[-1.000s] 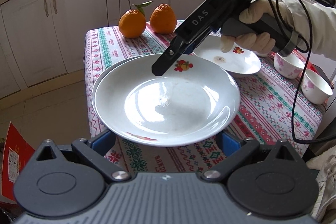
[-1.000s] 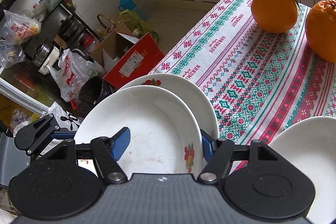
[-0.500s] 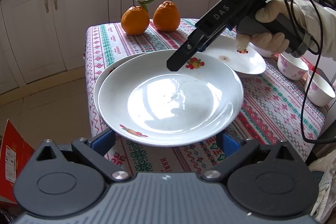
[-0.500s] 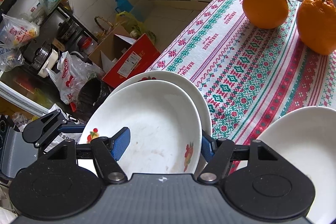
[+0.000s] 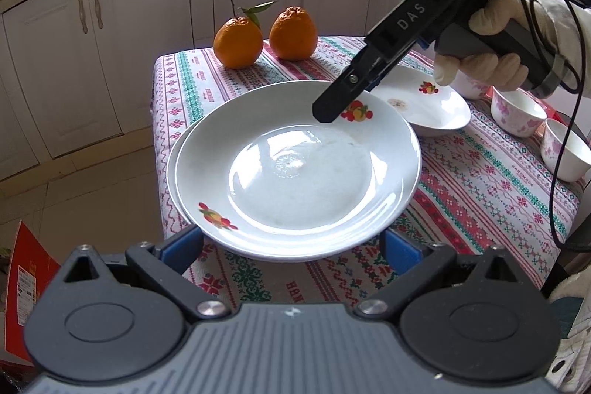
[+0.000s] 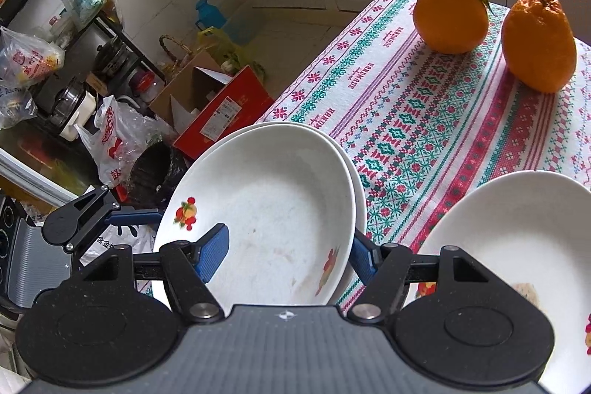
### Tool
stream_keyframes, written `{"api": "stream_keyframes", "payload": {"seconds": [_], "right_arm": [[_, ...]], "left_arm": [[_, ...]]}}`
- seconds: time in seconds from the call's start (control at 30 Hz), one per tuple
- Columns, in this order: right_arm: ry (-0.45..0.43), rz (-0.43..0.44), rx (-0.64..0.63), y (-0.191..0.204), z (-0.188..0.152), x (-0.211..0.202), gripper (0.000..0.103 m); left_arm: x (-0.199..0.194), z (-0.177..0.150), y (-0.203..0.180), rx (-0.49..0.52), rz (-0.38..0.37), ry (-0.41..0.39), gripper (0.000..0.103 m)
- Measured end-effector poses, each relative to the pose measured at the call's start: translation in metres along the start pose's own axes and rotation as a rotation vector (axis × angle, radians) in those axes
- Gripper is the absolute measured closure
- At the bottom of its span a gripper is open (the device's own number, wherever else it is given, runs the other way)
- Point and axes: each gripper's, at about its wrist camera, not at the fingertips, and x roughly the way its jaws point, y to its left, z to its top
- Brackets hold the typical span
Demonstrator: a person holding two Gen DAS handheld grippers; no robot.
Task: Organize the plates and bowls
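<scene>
At the table's near corner, the right gripper (image 6: pixel 288 252) pinched the top plate's (image 5: pixel 295 168) rim at 1 o'clock; the left gripper's (image 5: pixel 291 242) jaws spread wide, its pads off the plate.

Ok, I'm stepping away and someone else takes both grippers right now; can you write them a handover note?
Right gripper: closed across the rim of the top plate, one pad inside, one behind the rim.
Left gripper: open, fingers spread below that plate's near rim; contact not visible.
The top plate sits roughly over the lower plate at the table corner.
Done: two plates nearly stacked.
Left: release, add the third plate, then group the far bowl and near bowl.
</scene>
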Motion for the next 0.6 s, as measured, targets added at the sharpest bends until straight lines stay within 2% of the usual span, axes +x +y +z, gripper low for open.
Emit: {"api": "stream_keyframes", "payload": {"seconds": [0.6], "right_arm": [[-0.042,-0.122,0.002,0.020,-0.020,-0.006,0.029]], "left_arm": [[-0.001,0.001,-0.004,0.023,0.019,-0.007,0.002]]}}
